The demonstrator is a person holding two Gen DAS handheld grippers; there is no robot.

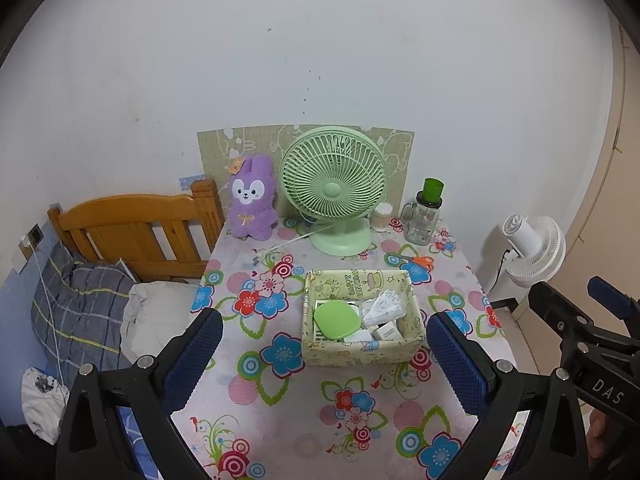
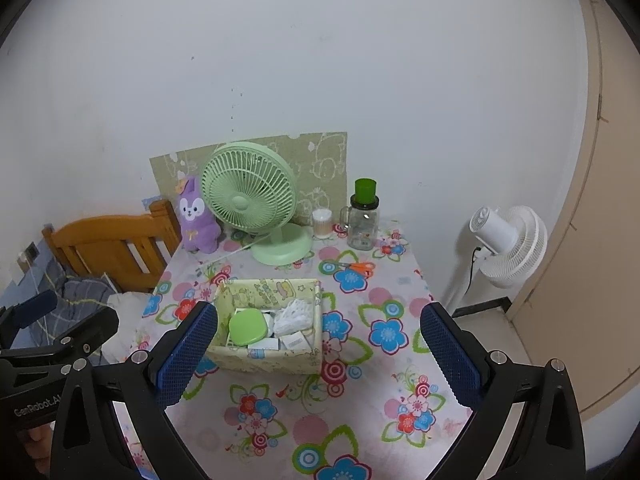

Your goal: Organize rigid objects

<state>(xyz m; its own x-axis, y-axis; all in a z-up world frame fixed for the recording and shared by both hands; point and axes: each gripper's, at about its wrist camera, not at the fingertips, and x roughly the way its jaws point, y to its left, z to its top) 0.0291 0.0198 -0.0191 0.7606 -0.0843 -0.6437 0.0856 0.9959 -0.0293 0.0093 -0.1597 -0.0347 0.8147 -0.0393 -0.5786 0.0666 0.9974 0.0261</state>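
Note:
A pale yellow patterned box [image 1: 352, 354] [image 2: 264, 360] sits mid-table. It holds a green rounded case [image 1: 336, 319] [image 2: 248, 327], a white mesh bundle [image 1: 384, 306] [image 2: 294, 316] and small white boxes [image 1: 386, 332] [image 2: 294, 340]. Orange-handled scissors [image 1: 416, 261] [image 2: 356, 267] lie behind it on the floral cloth. My left gripper [image 1: 324, 356] is open and empty, held in front of the box. My right gripper [image 2: 318, 350] is open and empty, the box just beyond its left finger. Each gripper shows at the edge of the other's view.
At the back stand a green desk fan [image 1: 334, 188] [image 2: 250, 196], a purple plush rabbit [image 1: 252, 200] [image 2: 198, 216], a cotton swab jar [image 1: 382, 218] [image 2: 322, 222] and a green-lidded glass jar [image 1: 424, 216] [image 2: 363, 216]. A wooden bed [image 1: 132, 232] is left, a white floor fan [image 2: 508, 244] right.

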